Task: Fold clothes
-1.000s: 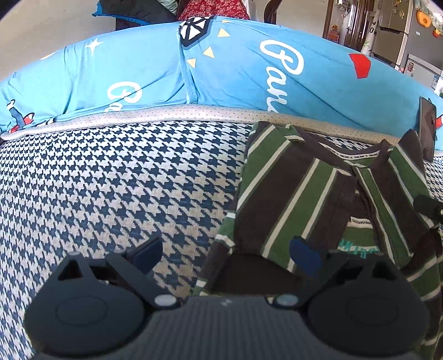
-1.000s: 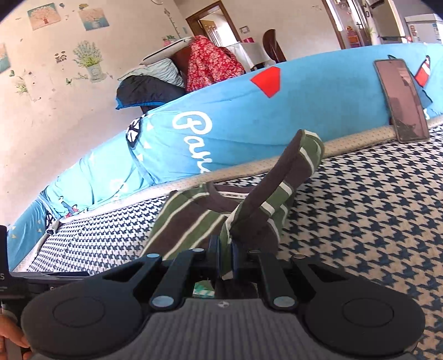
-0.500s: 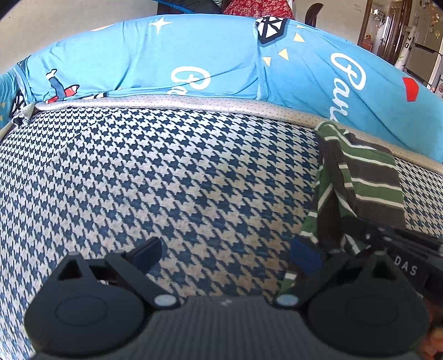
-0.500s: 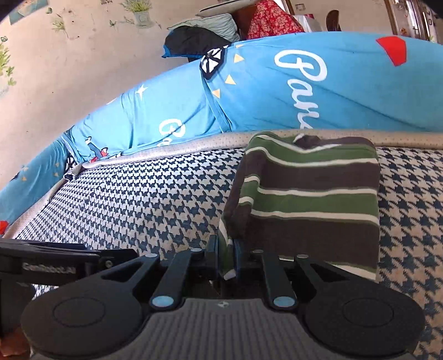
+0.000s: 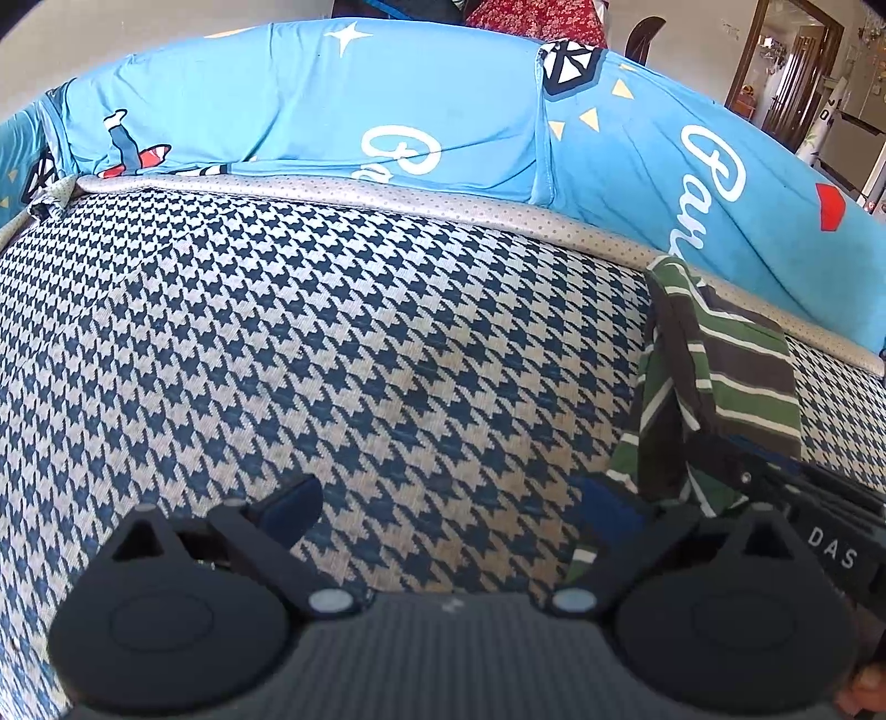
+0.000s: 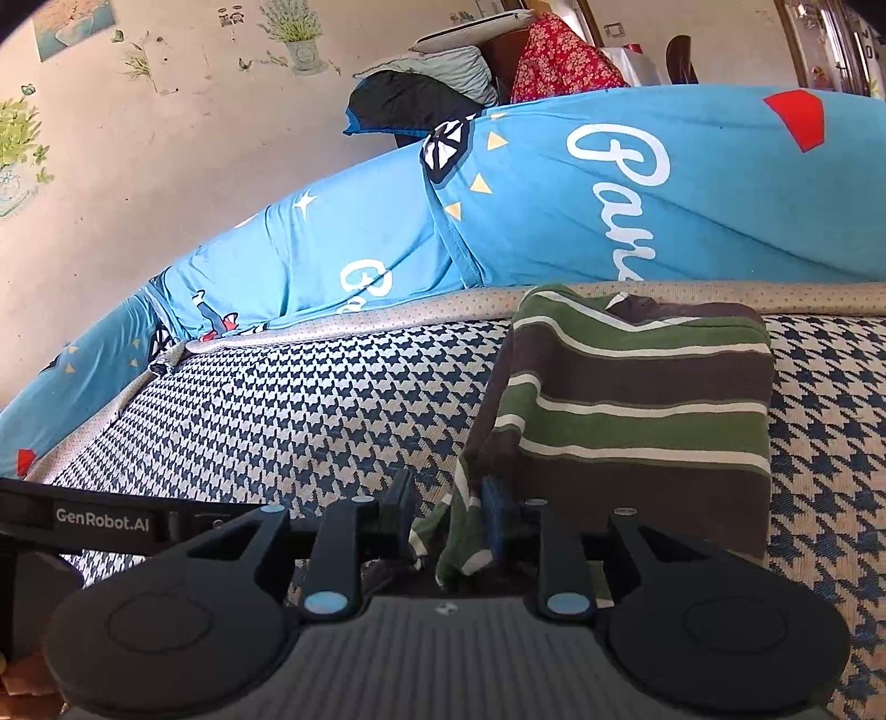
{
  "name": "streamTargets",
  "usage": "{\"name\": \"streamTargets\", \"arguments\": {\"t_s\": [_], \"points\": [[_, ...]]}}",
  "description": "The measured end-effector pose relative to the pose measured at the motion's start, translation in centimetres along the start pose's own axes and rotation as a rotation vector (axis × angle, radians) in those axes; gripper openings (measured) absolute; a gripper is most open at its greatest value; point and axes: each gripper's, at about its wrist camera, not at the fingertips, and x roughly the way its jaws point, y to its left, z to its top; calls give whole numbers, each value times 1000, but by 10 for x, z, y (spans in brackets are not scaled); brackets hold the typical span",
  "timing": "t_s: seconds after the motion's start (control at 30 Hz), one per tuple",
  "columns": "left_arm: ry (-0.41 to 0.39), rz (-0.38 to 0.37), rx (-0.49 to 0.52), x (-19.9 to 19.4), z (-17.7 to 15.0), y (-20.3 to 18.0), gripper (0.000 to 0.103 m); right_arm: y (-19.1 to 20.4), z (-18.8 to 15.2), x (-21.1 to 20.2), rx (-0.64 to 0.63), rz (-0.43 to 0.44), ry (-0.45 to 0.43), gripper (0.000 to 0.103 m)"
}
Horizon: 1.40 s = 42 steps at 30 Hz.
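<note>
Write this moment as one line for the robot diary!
stage: folding | striped shirt: folded on sofa seat | right gripper: jaws parted, shirt corner between them | left gripper: open, empty

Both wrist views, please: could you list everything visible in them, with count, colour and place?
Striped shirt: one, green, brown and white, folded on the seat, one edge between the right gripper's fingers.
Houndstooth seat cover: one, navy and cream, spread under everything.
Blue printed cushions: at least two, bright blue with white lettering, along the back.
Piled clothes: several, black, grey and red floral, behind the cushions.
Wall stickers: several, green plants, on the cream wall.
Left gripper: one, black, open above bare seat.
Right gripper: one, black, part open, shirt edge beside its right pad.
</note>
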Motion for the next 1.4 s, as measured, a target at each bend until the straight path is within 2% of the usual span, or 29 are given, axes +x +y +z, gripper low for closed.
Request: {"name": "streamTargets", "arguments": {"t_s": [0.17, 0.33, 0.4, 0.67, 0.83, 0.97, 1.17, 1.3, 1.4], "points": [[0, 3, 7, 1, -1, -5, 100, -5, 3, -7, 12, -4, -13, 26], [6, 5, 17, 3, -2, -8, 101, -3, 3, -1, 2, -15, 16, 25], [12, 1, 17, 4, -3, -8, 101, 1, 1, 5, -24, -37, 21, 11], [23, 5, 47, 8, -3, -13, 103, 0, -3, 17, -6, -43, 30, 12], [15, 21, 91, 5, -10, -16, 103, -8, 8, -15, -2, -42, -16, 12], [11, 17, 107, 0, -15, -18, 103, -22, 10, -43, 25, -76, -34, 13], [16, 1, 127, -16, -38, -23, 103, -35, -6, -76, 43, -128, -6, 14], [18, 17, 155, -28, -61, -26, 103, -35, -19, -98, 31, -143, 10, 20], [18, 24, 161, -36, -79, -27, 103, -39, -30, -113, 38, -165, 16, 21]]}}
